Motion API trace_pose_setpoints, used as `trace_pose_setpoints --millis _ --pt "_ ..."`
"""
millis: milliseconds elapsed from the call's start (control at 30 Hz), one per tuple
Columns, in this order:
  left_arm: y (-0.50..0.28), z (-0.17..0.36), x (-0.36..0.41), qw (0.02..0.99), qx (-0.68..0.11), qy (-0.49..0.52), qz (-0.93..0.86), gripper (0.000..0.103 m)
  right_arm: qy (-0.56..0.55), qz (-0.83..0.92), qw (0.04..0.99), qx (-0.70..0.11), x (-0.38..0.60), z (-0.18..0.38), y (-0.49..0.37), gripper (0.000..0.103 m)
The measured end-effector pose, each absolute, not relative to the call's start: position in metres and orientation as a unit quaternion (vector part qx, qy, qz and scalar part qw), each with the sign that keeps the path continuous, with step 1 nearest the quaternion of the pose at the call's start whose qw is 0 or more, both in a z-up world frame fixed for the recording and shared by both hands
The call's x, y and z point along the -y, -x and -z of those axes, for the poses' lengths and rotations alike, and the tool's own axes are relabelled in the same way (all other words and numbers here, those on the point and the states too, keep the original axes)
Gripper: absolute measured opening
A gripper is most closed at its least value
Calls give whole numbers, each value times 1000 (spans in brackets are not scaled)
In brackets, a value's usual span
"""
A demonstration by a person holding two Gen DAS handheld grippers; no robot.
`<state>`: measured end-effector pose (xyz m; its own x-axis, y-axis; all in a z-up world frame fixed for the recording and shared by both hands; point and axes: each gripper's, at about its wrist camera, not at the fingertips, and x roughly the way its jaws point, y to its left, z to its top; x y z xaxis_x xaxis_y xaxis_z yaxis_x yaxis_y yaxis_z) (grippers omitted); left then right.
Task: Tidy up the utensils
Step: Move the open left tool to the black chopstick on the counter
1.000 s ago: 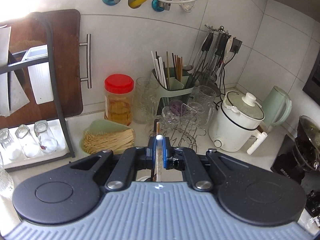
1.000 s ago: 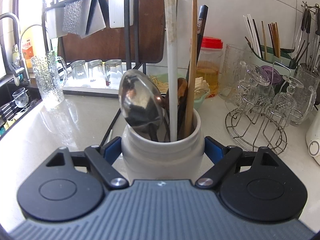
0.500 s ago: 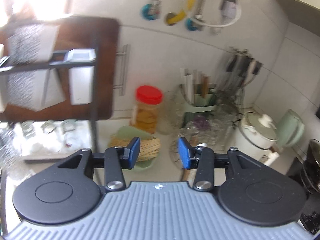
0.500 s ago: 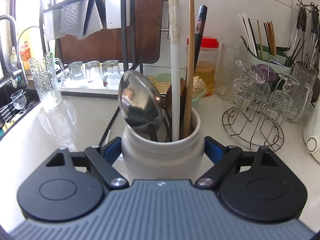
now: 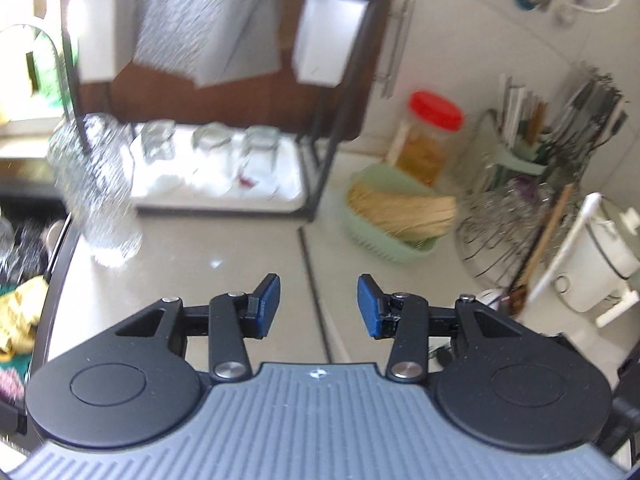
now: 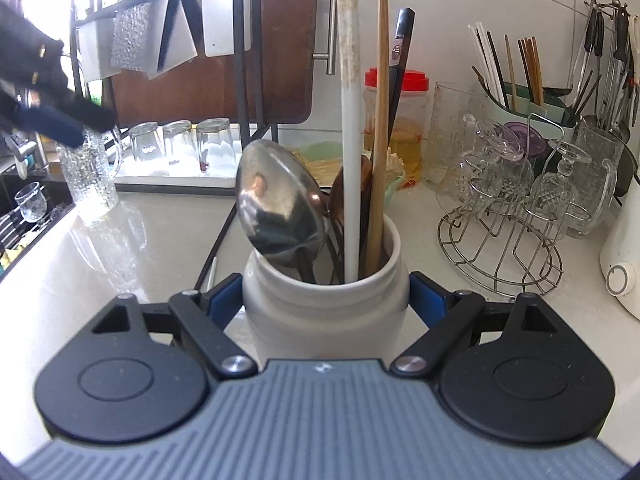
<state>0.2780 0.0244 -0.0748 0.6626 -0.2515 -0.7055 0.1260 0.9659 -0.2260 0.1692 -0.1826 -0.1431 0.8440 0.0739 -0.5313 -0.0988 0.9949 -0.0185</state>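
The left hand-held gripper (image 5: 318, 306) has let go of its utensil and swung left, jaws now parted over bare table (image 5: 224, 280). The right hand-held gripper (image 6: 326, 306) stays clamped around the white utensil jar (image 6: 324, 312), spoon (image 6: 278, 204) upright inside.

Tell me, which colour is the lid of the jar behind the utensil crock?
Red lid, clearest in the right wrist view.

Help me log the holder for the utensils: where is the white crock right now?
In the right wrist view the white crock stands on the counter at lower centre, clamped between the right gripper fingers, left of the wire glass rack.
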Motion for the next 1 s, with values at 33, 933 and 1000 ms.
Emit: trace_pose_setpoints --millis 33,933,1000 --pt "-279 80 -27 906 -402 82 100 48 24 -45 959 -277 182 143 -170 90" --pt "-363 194 6 882 -456 28 116 48 19 -29 961 -275 179 144 -166 90" --pt "-382 199 14 884 -455 21 106 48 18 -29 961 -274 179 144 -166 90"
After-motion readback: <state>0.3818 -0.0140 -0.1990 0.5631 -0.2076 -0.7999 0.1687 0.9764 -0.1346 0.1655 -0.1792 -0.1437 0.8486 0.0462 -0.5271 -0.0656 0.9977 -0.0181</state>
